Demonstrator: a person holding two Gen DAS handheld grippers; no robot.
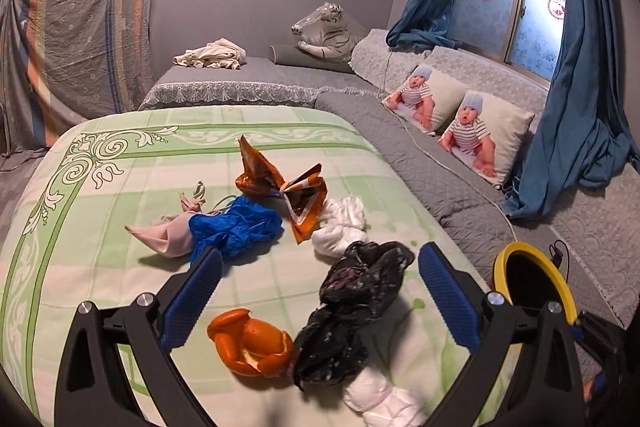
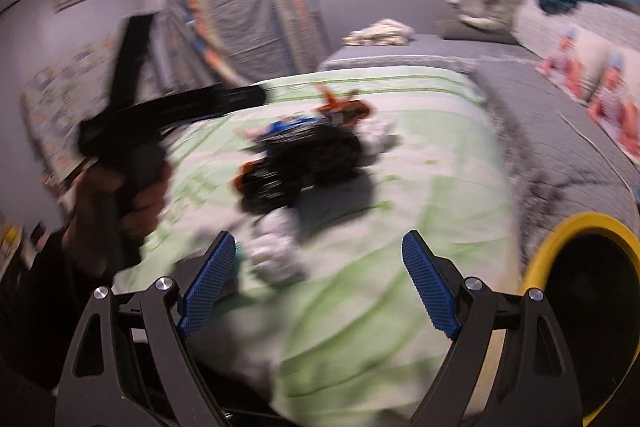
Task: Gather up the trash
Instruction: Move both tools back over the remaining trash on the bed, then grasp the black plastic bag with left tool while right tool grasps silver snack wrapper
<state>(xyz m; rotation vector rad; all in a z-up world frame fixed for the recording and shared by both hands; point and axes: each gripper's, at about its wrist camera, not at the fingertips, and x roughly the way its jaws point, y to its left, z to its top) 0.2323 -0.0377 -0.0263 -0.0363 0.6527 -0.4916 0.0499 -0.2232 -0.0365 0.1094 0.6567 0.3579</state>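
Hovering over the bed, the left tool is released and empty, with the black bag and orange peel between its jaws. The right tool is likewise released, empty. A yellow-rimmed bin stands at the bed's right edge.

No legible text — snack wrapper print perhaps lettering, too crumpled to read.
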